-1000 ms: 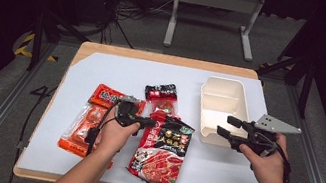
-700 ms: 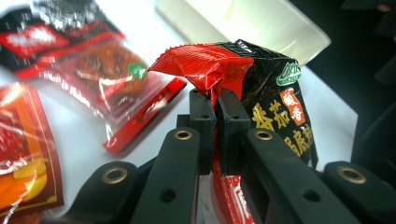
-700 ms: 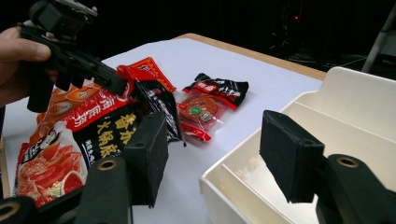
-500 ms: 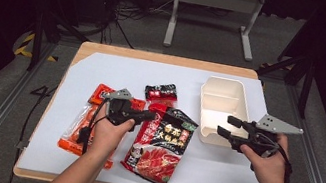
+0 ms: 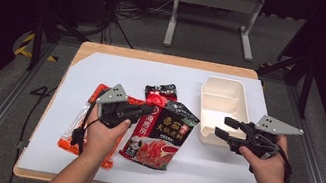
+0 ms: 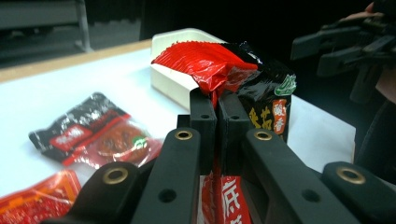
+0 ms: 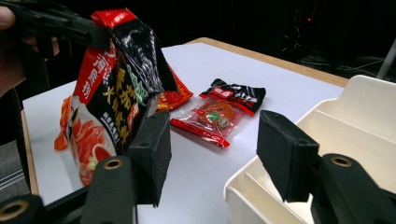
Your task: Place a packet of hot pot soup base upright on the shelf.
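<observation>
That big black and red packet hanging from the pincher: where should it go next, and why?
Probably a short carry sideways toward the cream tray. The left gripper is shut on the packet at its crumpled top edge, and it hangs off the table, as the right gripper view shows. The tray sits open beside it, and the right gripper waits open at the tray's near end.

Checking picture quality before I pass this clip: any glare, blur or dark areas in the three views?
High view: white table evenly lit, surroundings nearly black, slightly soft. Left gripper view: left gripper and pinched black-and-red sauce packet sharp, glare on its crumpled red top, background dark. Right gripper view: right gripper close and a little soft, cream tray bright, not blown out.
</observation>
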The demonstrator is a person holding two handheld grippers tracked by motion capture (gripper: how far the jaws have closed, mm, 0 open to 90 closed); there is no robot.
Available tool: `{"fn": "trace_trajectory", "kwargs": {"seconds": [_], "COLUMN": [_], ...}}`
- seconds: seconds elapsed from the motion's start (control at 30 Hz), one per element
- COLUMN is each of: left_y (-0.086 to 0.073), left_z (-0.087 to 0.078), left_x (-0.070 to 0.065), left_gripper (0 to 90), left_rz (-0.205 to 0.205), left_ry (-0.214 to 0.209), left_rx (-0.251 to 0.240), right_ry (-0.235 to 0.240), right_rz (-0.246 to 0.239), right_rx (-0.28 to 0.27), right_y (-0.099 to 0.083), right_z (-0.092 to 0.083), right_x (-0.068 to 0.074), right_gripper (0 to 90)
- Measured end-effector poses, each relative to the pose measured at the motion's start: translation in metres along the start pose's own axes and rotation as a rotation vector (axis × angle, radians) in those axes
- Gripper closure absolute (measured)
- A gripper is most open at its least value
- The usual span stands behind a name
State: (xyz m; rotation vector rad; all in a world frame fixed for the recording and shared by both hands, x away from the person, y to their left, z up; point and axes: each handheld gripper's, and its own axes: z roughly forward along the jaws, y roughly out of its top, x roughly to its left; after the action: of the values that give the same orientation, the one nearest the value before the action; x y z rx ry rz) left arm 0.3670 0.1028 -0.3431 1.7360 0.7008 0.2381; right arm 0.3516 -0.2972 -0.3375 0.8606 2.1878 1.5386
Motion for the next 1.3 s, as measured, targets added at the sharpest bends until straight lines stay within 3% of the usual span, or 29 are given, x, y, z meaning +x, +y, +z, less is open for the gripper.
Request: {"fn": "trace_trajectory", "kwargs": {"seconds": [0.23,0.47,0.7,0.93,1.3], "left_y": [0.005,0.006,0.008,0.008,0.008], "left_z": [-0.008,-0.011,-0.013,-0.013,-0.012], "left_x": [-0.004,-0.006,-0.008,-0.01,-0.015], "left_gripper": [87.1,87.1,87.0,87.0,86.9], "left_rz": [0.021,0.016,0.017,0.016,0.016], "left_ry": [0.056,0.07,0.065,0.062,0.035], "left_rx": [-0.045,-0.091,-0.111,-0.127,-0.156], "right_ry": [0.016,0.048,0.086,0.102,0.126], "right_rz": [0.017,0.027,0.036,0.039,0.035], "right_rx": [0.009,0.017,0.029,0.015,0.042], "right_y": [0.002,0.008,0.019,0.027,0.039], "right_z": [0.004,0.018,0.038,0.047,0.066], "right_x": [0.005,0.015,0.028,0.03,0.034], "right_gripper": [47.0,48.6,50.2,48.8,52.1]}}
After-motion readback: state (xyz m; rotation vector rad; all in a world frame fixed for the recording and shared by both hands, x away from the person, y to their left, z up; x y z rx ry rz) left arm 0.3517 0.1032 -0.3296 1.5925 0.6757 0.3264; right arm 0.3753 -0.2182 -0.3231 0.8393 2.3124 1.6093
